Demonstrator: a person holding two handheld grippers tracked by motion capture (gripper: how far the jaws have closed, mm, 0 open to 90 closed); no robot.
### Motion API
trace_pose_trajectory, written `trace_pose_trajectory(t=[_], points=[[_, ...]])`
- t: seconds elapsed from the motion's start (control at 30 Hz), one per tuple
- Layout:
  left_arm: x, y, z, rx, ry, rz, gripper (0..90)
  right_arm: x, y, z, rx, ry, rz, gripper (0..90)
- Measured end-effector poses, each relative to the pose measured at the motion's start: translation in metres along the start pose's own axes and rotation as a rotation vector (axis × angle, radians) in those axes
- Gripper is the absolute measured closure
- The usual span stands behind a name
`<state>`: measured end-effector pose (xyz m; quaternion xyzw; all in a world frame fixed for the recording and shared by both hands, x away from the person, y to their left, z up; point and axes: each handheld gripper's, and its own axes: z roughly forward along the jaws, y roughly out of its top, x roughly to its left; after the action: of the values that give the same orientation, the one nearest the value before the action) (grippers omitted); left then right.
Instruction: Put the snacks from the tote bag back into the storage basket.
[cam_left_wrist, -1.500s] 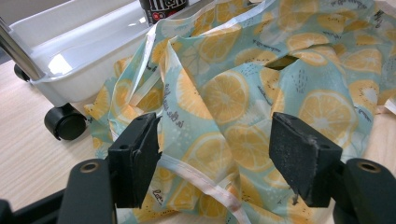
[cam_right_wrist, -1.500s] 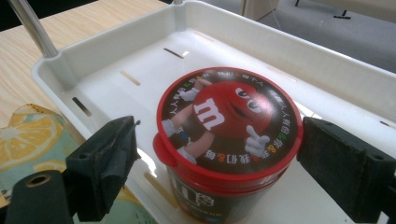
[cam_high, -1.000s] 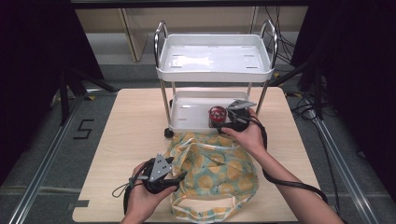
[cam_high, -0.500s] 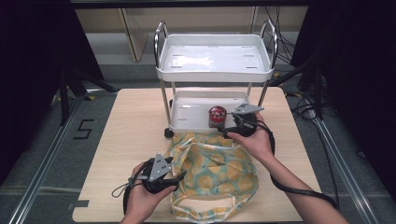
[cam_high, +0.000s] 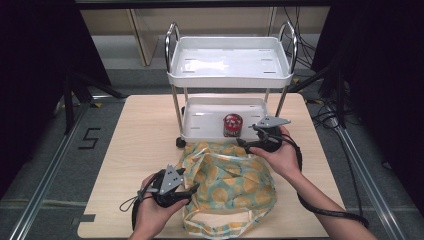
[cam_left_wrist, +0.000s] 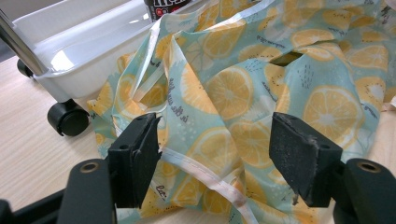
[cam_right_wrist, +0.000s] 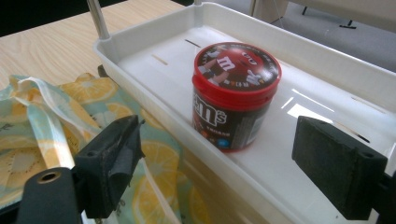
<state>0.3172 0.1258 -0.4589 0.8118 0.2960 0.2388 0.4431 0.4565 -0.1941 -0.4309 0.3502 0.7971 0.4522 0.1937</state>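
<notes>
I've got my right tool (cam_high: 248, 145) pulled back just in front of the cart's low tray (cam_high: 200, 131), jaws wide apart w/ nothing in them. The candy jar (cam_right_wrist: 235, 95) stands upright in that tray near its front wall, and my jaws line up on both sides of it, so I think it's set for a grab. My left tool (cam_high: 191, 192) is low on the desk (cam_high: 140, 130), also wide open, jaws on each side of a fold of the bag (cam_left_wrist: 261, 98), prob. to hold the bag ready for the jar. The bag lies crumpled, right up against the cart.

The jar is short and round: red lid w/ cartoon candy faces, dark label, shiny plastic. The bag is thin cloth, pale green w/ lemon slices and white trim.
</notes>
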Motion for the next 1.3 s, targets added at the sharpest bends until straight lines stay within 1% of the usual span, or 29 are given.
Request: trace_pose_trajectory(t=[0.03,0.07,0.13,0.17,0.2,0.23,0.27,0.3,0.37,0.5,0.57,0.6,0.63,0.67,0.7,0.73,0.77,0.83,0.87,0.9,0.93,0.97,1.0,1.03,1.07,1.13,1.17,1.2,1.3], points=[[-0.001,0.0,0.0,0.002,-0.002,-0.015,32.7,0.0,-0.001,-0.002,0.003,0.004,0.004,16.9],[0.0,0.0,0.0,0.001,-0.002,-0.016,32.7,-0.001,-0.002,-0.004,0.007,-0.006,-0.004,17.0],[-0.001,0.0,0.0,0.0,0.0,-0.016,32.7,0.0,-0.005,-0.009,0.014,0.007,0.012,17.3],[-0.001,0.0,0.001,0.0,-0.001,-0.017,32.6,-0.002,-0.006,-0.011,0.004,0.007,-0.01,17.3],[-0.001,0.0,0.001,-0.001,0.001,-0.015,32.6,-0.001,-0.007,-0.013,0.006,0.006,0.003,17.3],[0.0,0.0,0.001,-0.001,0.0,0.006,32.7,-0.004,-0.008,-0.014,-0.007,0.003,-0.029,17.3],[0.0,0.0,0.001,-0.002,-0.005,0.004,32.7,-0.001,-0.009,-0.015,-0.01,0.0,0.003,17.4],[0.0,0.0,0.001,-0.001,-0.006,0.005,32.6,-0.002,-0.01,-0.016,-0.006,0.007,-0.005,17.5],[0.0,0.0,0.001,0.003,-0.009,0.009,32.6,-0.003,-0.012,-0.019,-0.01,0.001,-0.009,17.5],[0.0,0.0,0.002,0.006,-0.004,0.011,32.6,0.0,-0.016,-0.025,0.005,0.014,0.027,17.7],[0.0,0.0,0.002,0.006,-0.002,0.01,32.6,-0.001,-0.018,-0.027,-0.015,0.014,0.002,17.7],[0.0,-0.001,0.002,0.003,-0.007,0.008,32.6,0.0,-0.018,-0.027,-0.016,0.012,-0.002,17.8],[0.0,0.0,0.002,0.006,-0.01,0.008,32.6,0.002,-0.02,-0.03,0.003,0.019,0.023,17.8],[0.0,0.0,0.002,0.006,-0.005,0.009,32.7,0.003,-0.021,-0.031,-0.003,0.019,0.019,17.8],[0.0,-0.001,0.002,0.006,-0.002,0.008,32.6,0.003,-0.022,-0.032,0.006,0.03,0.012,17.8],[-0.002,-0.001,0.002,0.006,-0.003,-0.014,32.6,0.003,-0.024,-0.032,-0.008,0.024,0.008,17.8],[-0.002,-0.001,0.002,0.007,-0.002,-0.017,32.6,0.004,-0.026,-0.034,0.004,0.032,0.012,17.9],[-0.002,-0.002,0.002,0.007,-0.003,-0.019,32.6,0.004,-0.029,-0.035,-0.009,0.035,-0.001,17.9],[-0.002,-0.001,0.002,0.007,-0.003,-0.016,32.6,0.007,-0.031,-0.037,0.009,0.036,0.015,17.9],[0.0,-0.001,0.002,0.008,-0.003,0.009,32.6,0.006,-0.033,-0.037,-0.002,0.029,0.006,17.8],[-0.001,-0.001,0.002,0.008,-0.003,0.003,32.6,0.008,-0.034,-0.039,0.016,0.041,0.019,17.8],[-0.001,-0.001,0.003,0.005,-0.007,0.003,32.6,0.009,-0.036,-0.039,0.002,0.036,0.019,17.8],[-0.001,-0.001,0.002,0.01,-0.005,0.006,32.6,0.009,-0.038,-0.038,-0.003,0.035,0.002,17.8],[-0.001,-0.001,0.002,0.006,-0.003,0.004,32.6,0.01,-0.039,-0.04,0.022,0.052,0.011,17.8],[-0.001,-0.001,0.002,0.009,-0.003,0.003,32.6,0.01,-0.04,-0.039,0.0,0.045,-0.001,17.8],[-0.001,-0.001,0.003,0.005,-0.006,0.002,32.6,0.014,-0.041,-0.041,0.019,0.053,0.019,17.8],[-0.001,-0.001,0.003,0.008,-0.007,0.003,32.5,0.014,-0.041,-0.04,0.004,0.051,0.0,17.7],[-0.001,-0.001,0.003,0.005,-0.007,0.001,32.5,0.015,-0.042,-0.042,0.016,0.061,-0.001,17.7],[-0.001,-0.002,0.003,0.006,-0.007,0.0,32.4,0.019,-0.044,-0.043,0.001,0.063,0.004,17.6]])
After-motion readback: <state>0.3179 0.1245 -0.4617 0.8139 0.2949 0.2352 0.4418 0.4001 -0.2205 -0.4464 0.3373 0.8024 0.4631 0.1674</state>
